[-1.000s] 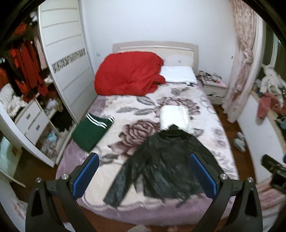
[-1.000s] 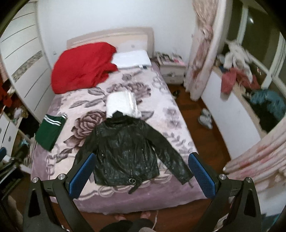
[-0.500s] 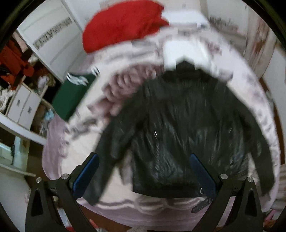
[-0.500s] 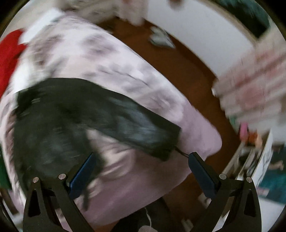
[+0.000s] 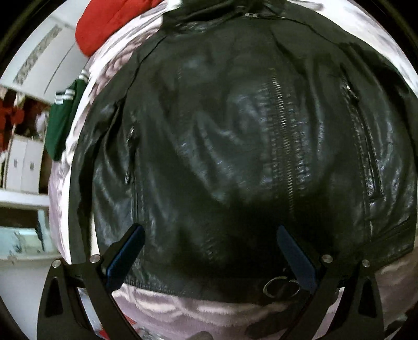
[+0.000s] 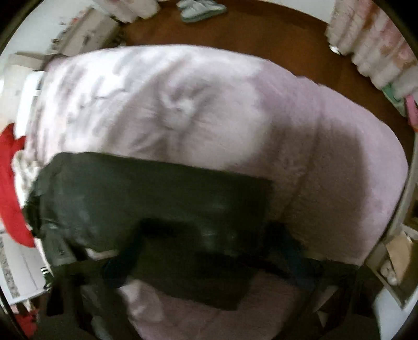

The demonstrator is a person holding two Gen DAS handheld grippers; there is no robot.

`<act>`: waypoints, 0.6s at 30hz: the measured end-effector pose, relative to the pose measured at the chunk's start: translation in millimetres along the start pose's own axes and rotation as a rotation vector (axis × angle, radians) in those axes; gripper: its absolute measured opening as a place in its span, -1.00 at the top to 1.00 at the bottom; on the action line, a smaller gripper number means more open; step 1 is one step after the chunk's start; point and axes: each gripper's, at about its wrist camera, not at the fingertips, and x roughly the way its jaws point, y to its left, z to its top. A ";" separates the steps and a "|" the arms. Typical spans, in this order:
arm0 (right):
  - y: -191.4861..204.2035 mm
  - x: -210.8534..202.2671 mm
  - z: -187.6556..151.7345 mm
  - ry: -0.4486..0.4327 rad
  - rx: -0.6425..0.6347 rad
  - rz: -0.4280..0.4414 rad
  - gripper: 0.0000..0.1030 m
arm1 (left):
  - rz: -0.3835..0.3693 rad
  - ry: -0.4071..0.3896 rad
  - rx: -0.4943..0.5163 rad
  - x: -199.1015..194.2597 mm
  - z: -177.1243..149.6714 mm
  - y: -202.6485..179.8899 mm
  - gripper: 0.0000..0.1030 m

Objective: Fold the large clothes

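A black leather jacket [image 5: 235, 130] lies spread front-up on the bed and fills the left wrist view, zip down the middle and a metal buckle ring [image 5: 280, 286] at the hem. My left gripper [image 5: 209, 230] hangs open just above the lower front near the hem, touching nothing. In the blurred right wrist view the jacket's sleeve [image 6: 156, 188] stretches across the blanket. My right gripper [image 6: 209, 235] points down over its cuff end. Its jaws are closing with the sleeve between them, and the fingers [image 6: 125, 259] still stand apart.
The pale flowered blanket [image 6: 183, 104] covers the bed. A folded green garment [image 5: 62, 117] lies at the bed's left edge and a red quilt [image 5: 109, 23] at its head. Brown floor [image 6: 261, 31] with shoes [image 6: 201, 7] lies beyond the bed's side. White wardrobe doors [image 5: 44, 52] stand at left.
Both grippers have dropped steeply from a high view of the whole bed to just above the jacket. The right one has rolled and swung over the sleeve.
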 end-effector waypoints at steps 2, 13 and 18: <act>2.6 -11.0 -2.1 -0.003 -0.010 0.035 0.61 | 0.002 -0.016 0.018 -4.9 6.1 -8.1 -1.00; 3.3 -59.8 71.6 -0.081 -0.102 -0.032 0.79 | -0.015 -0.058 0.062 -0.7 34.9 -40.4 -1.00; -39.8 -52.9 60.1 -0.013 0.109 0.102 -0.02 | -0.010 -0.040 0.061 22.2 34.6 -46.0 -1.00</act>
